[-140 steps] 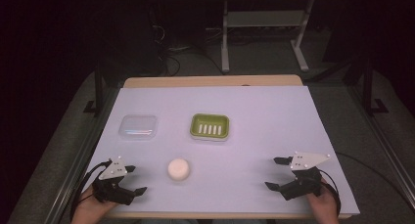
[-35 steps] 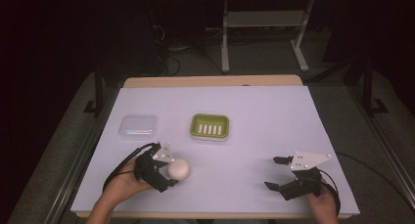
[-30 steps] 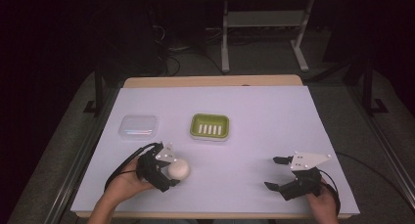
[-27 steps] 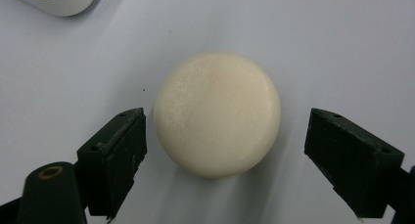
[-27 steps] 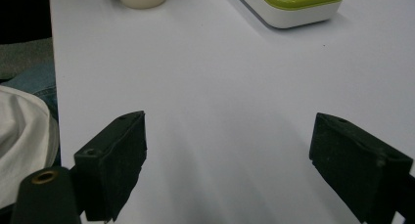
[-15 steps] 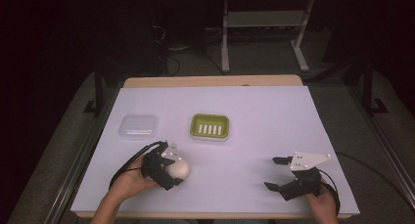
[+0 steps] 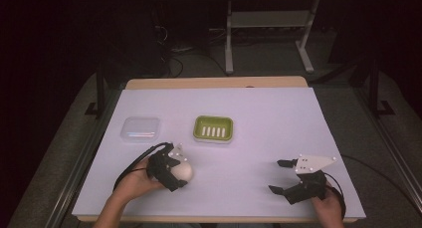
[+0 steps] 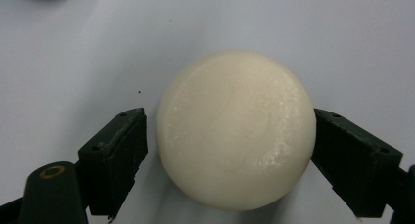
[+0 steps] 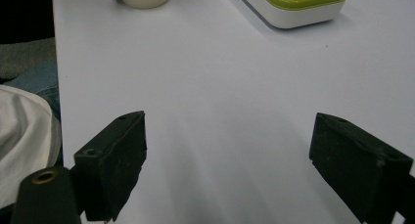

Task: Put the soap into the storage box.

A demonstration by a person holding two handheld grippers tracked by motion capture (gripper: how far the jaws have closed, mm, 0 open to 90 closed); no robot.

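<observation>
The round soap point(image 8: 236, 131) is sat near-left on the table point(image 7: 308, 123), bracketed by the left gripper point(image 8: 230, 160), whose jaws have just been closing, one touching. Open room everywhere. The right gripper point(image 9: 235, 170) is parked near-right, gaping, empty.

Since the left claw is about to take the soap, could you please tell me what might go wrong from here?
1. The soap is round and glossy. In the left claw view one pad touches its edge while the other shows a small gap, so an uneven squeeze might push it sideways.
2. The pads meet curved sides, so it could slip out on lifting.
3. The green dish is small; a loose release might miss it.
</observation>
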